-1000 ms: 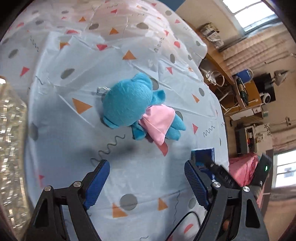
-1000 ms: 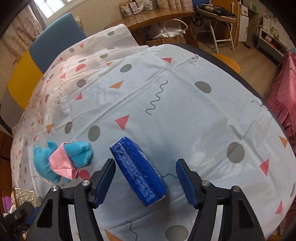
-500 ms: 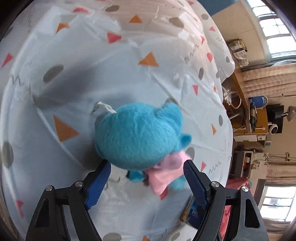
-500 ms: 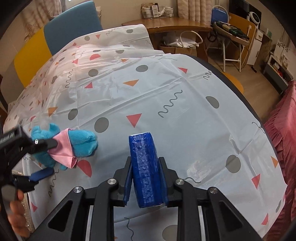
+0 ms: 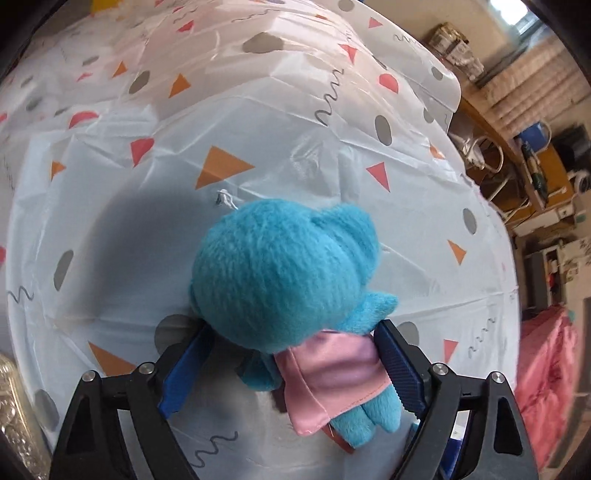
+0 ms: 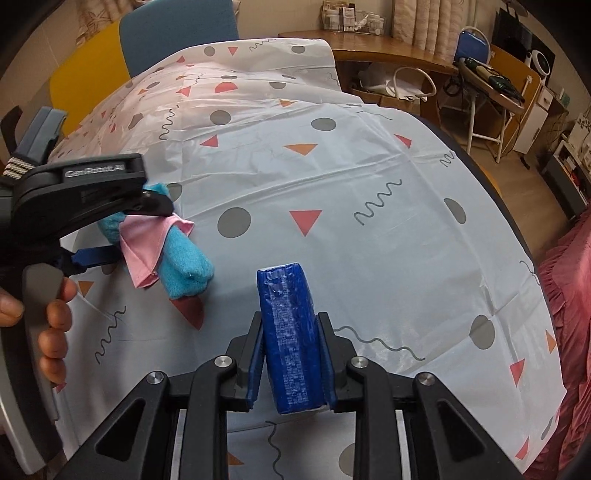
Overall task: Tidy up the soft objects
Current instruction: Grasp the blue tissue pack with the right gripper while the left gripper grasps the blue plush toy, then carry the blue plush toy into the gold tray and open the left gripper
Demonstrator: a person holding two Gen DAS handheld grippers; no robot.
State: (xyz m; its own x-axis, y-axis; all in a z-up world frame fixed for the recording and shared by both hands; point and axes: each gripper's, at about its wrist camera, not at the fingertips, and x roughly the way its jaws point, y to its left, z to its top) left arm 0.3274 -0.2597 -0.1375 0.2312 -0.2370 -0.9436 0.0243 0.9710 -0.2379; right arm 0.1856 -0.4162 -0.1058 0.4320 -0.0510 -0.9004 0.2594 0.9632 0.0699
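While left tongs [image 5: 291, 365] straddle plush [image 5: 284, 273] wide, right tongs [image 6: 291, 354] clamp blue pack [image 6: 290, 332].

You see a turquoise plush toy [image 5: 288, 273] in a pink dress [image 5: 328, 373], and a dark blue packet [image 6: 290, 336]. At twelve o'clock, your pale tablecloth [image 6: 332, 184] shows orange triangles, grey dots, black squiggles.

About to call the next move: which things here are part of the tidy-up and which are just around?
Job:
- blue plush toy, between the open left tool
- blue soft pack, clamped in the right tool

Background:
- patterned tablecloth
- chairs
- wooden desk
- pink cloth
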